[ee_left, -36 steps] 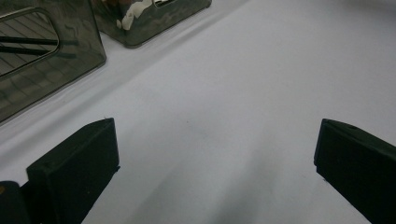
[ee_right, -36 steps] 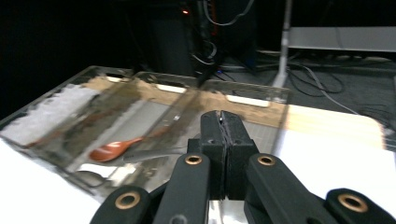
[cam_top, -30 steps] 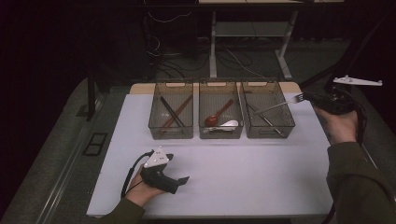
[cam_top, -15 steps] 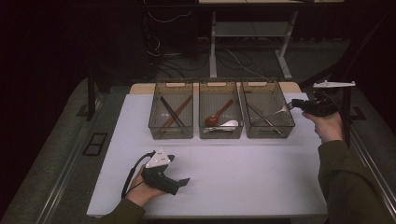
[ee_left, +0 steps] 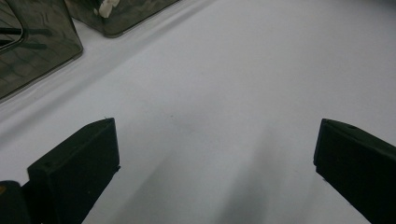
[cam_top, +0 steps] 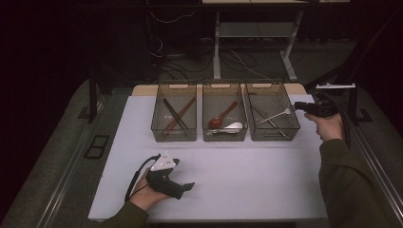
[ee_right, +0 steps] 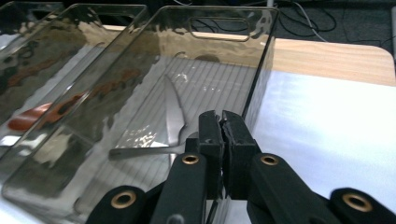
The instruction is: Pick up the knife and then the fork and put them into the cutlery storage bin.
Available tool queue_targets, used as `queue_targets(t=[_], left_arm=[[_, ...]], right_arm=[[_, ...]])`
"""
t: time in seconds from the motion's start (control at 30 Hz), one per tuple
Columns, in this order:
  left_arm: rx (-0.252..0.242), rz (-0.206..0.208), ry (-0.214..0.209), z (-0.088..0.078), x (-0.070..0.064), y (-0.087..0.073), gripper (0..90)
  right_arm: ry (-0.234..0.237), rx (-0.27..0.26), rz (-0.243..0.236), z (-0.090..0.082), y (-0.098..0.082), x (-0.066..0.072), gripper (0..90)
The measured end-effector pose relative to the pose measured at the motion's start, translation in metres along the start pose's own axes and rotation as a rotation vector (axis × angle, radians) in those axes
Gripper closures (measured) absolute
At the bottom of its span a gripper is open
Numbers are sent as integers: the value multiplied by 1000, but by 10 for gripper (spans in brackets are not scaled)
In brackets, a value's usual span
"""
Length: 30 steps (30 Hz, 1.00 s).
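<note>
While its two black jaws press together on the handle end of a silver fork (cam_top: 278,115), the right gripper (cam_top: 298,107) sits at the right of the high view, just at the right wall of the rightmost bin (cam_top: 292,124). Seen from the right gripper view, the right gripper (ee_right: 222,122) has its pads all but meeting at lower centre, and the fork (ee_right: 173,114) slants away from them into the bin, its head toward the ribbed floor. That bin also holds a dark utensil (cam_top: 264,118) lying beside the fork. Left of it, mid-frame in the high view, the middle bin (cam_top: 225,135) holds a red spoon (cam_top: 219,119) and a white spoon (cam_top: 232,127); the left bin (cam_top: 174,134) holds crossed chopsticks (cam_top: 177,114). Lower left, the left gripper (cam_top: 189,186) rests on the white table (cam_top: 247,180) in the person's hand, well apart from the bins, jaws standing wide with nothing between them.
</note>
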State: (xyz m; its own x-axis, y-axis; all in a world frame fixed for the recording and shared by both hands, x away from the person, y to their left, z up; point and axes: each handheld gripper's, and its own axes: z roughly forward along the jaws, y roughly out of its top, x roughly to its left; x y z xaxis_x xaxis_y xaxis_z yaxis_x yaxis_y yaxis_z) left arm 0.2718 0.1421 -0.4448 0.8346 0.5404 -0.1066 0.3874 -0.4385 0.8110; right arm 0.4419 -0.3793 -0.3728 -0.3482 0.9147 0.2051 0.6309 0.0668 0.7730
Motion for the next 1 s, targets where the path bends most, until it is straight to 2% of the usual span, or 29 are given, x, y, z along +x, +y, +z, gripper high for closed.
queue_targets(t=[0.07,0.13,0.17,0.2,0.3,0.37,0.47,0.53,0.6,0.8,1.0], left_arm=[[3,3,-1,1,0,0,0],[6,4,-3,1,0,0,0],[6,5,-3,1,0,0,0],[2,2,-4,1,0,0,0],[1,5,-3,0,1,0,0],[1,3,-2,0,1,0,0],[0,2,-2,1,1,0,0],[4,3,-3,1,0,0,0],[3,2,-2,1,0,0,0],[4,2,-2,1,0,0,0],[9,0,-6,2,1,0,0]], right_arm=[[-11,1,0,6,0,-1,843],[-42,7,-12,11,1,0,820],[-59,4,-21,13,1,0,774],[-80,-3,-40,14,1,0,688],[-88,-31,-36,13,3,-2,483],[-104,-40,-40,9,3,-3,447],[-104,-54,-37,3,3,-4,419],[-96,-60,-28,-3,2,-5,467],[-87,-53,-30,-8,2,-5,612],[-93,-28,-28,-16,-2,-5,881],[-104,22,-38,-5,-3,-4,891]])
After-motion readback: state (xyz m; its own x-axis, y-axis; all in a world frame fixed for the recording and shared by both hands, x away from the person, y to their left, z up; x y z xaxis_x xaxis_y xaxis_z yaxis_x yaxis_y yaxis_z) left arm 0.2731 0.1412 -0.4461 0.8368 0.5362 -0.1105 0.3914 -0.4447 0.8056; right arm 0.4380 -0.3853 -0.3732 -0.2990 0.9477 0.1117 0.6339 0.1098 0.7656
